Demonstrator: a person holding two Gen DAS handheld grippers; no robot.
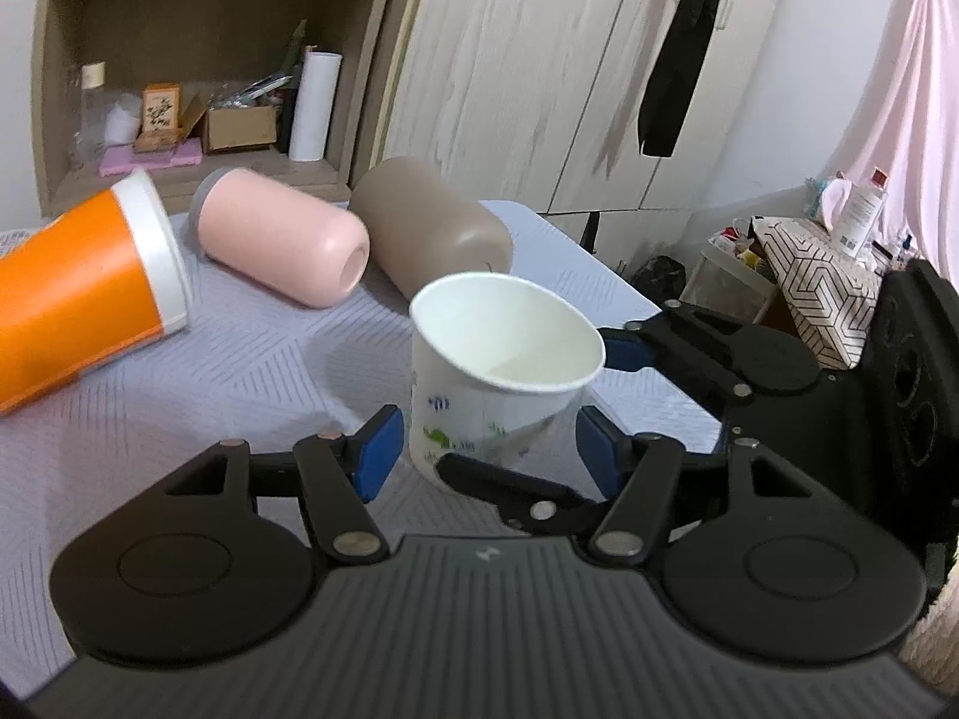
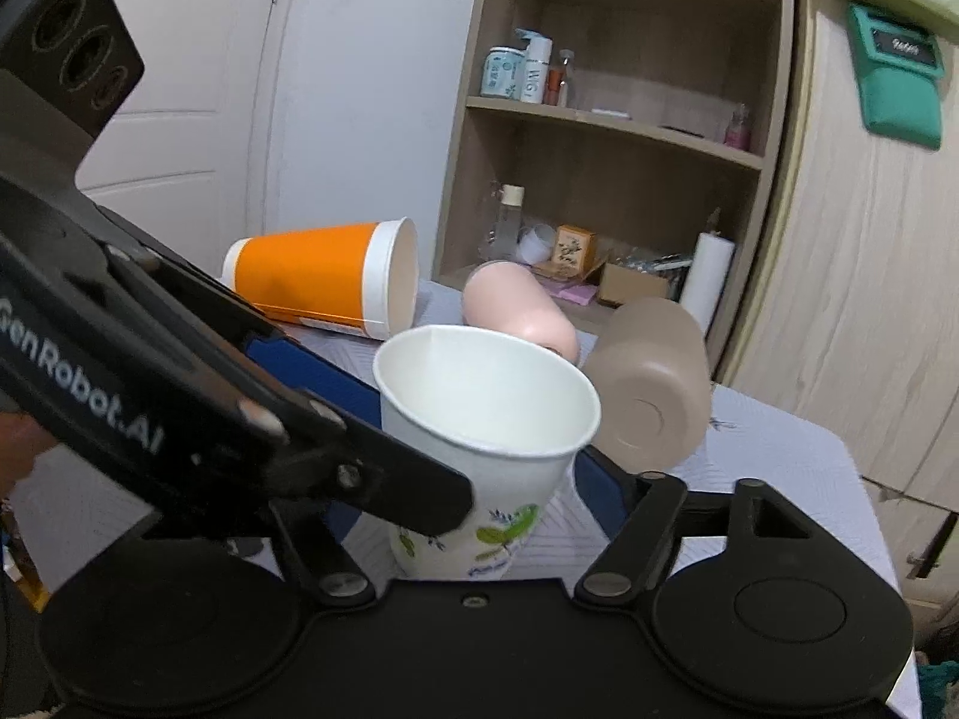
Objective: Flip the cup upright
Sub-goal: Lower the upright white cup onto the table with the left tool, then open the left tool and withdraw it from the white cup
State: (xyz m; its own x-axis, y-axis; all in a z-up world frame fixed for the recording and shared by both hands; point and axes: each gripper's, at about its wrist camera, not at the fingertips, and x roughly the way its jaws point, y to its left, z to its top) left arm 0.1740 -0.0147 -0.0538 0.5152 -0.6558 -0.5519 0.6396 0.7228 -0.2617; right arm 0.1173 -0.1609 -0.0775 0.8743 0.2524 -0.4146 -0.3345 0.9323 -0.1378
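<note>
A white paper cup with small green and blue prints stands mouth up on the grey table, slightly tilted; it also shows in the right wrist view. My left gripper is open, its blue pads on either side of the cup's lower body and apart from it. My right gripper has its blue pads against the cup's sides; in the left wrist view its fingers reach the cup from the right. An orange cup, a pink cup and a brown cup lie on their sides behind.
The grey patterned cloth covers the table. A wooden shelf with boxes and a paper roll stands behind, beside wardrobe doors. Cluttered boxes and bottles sit off the table's right edge.
</note>
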